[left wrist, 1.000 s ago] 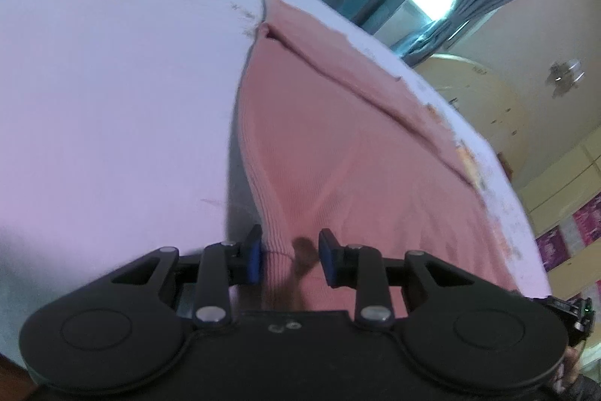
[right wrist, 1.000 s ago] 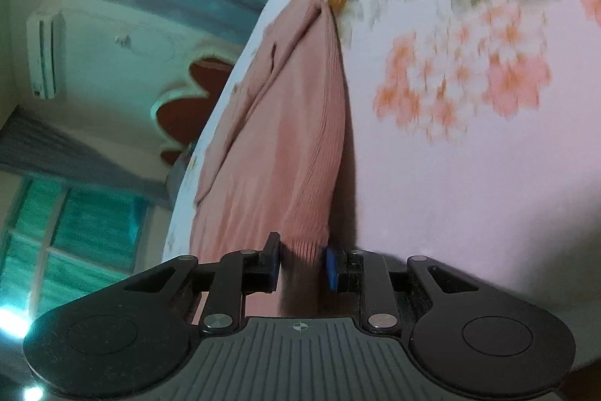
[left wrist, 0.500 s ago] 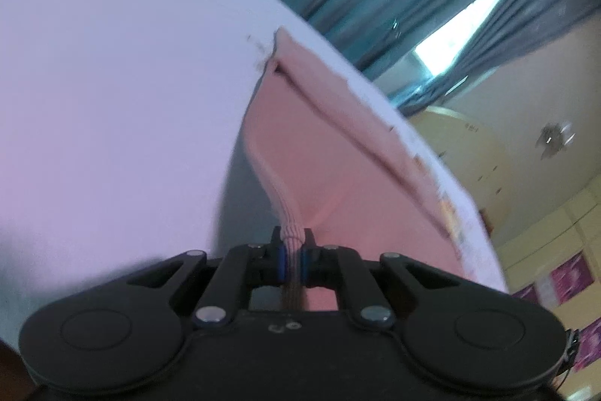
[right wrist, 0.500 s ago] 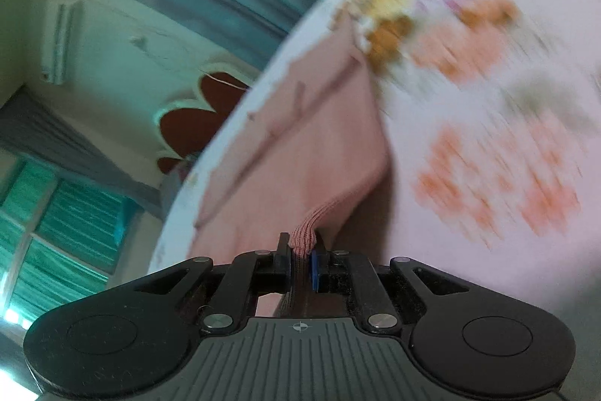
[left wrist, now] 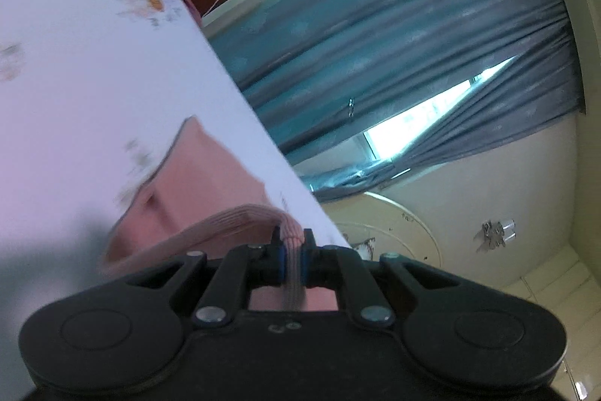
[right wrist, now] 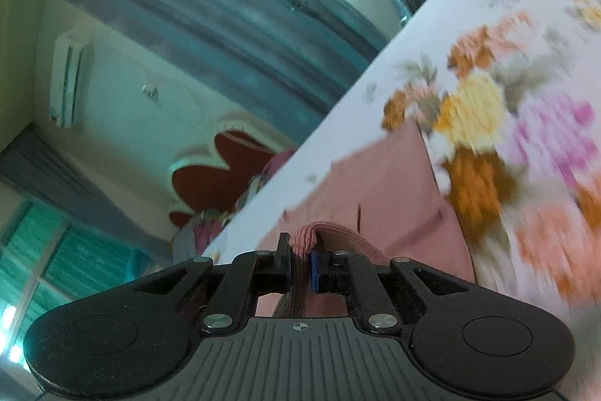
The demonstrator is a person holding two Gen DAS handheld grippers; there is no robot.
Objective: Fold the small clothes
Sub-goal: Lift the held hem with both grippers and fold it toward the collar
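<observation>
since 1 s ago: left gripper closed from open onto ribbed hem of pink top; right gripper clamped on hem w/ pink top throughout, both raised w/ hem off bed while far part of top lies flat on sheet, so fold judged just begun, hem ready to carry over toward far end. bed edge close beyond top in both views, curtain & wall well apart past it; floral sheet either side bare, ample room to swing fwd, but risk of overshoot past far edge & uneven hem if grips not kept level.
</observation>
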